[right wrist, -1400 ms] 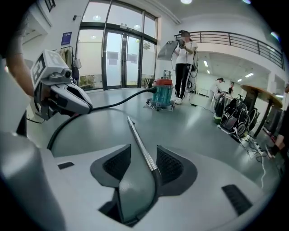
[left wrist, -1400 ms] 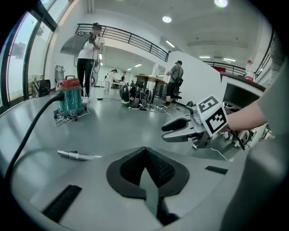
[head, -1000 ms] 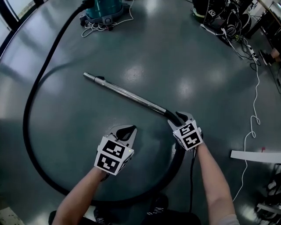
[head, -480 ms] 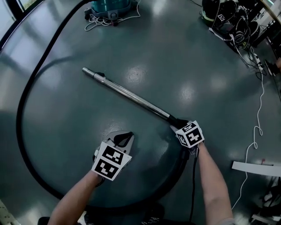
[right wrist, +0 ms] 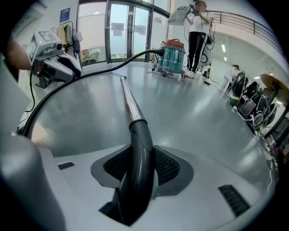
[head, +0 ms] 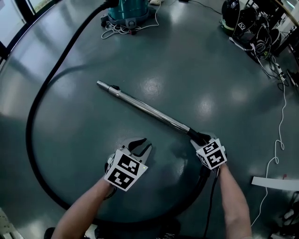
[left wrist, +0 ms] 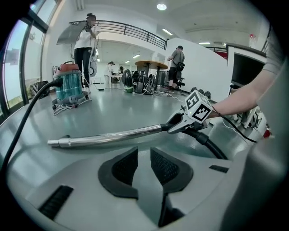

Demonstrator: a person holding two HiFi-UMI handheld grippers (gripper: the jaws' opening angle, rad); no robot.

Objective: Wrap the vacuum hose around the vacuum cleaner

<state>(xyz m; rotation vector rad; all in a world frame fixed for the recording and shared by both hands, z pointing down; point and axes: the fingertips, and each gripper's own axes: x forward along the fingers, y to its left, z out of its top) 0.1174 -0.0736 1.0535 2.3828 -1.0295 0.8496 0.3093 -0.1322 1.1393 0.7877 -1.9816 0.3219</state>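
A teal vacuum cleaner (head: pixel 128 9) stands far off on the grey floor. Its black hose (head: pixel 35 107) runs in a wide loop along the left and round the near side to a dark curved handle (right wrist: pixel 141 149). My right gripper (head: pixel 201 138) is shut on that handle. The metal wand (head: pixel 145 108) reaches from the handle along the floor toward the far left. My left gripper (head: pixel 142 147) hovers left of the handle, inside the loop; its jaws are opening a little and nothing is between them. In the left gripper view the wand (left wrist: pixel 108 135) lies just beyond the fingertips.
A coiled white cord (head: pixel 117 30) lies beside the vacuum. Dark equipment and tangled cables (head: pixel 252 23) crowd the far right, a thin white cable (head: pixel 280 140) snakes down the right side, and a white strip (head: pixel 275 183) lies near it. People (left wrist: pixel 86 40) stand in the background.
My left gripper's jaws have parted from shut to a narrow gap. The right gripper keeps its hold on the handle, and both grippers sit slightly further right in the head view.
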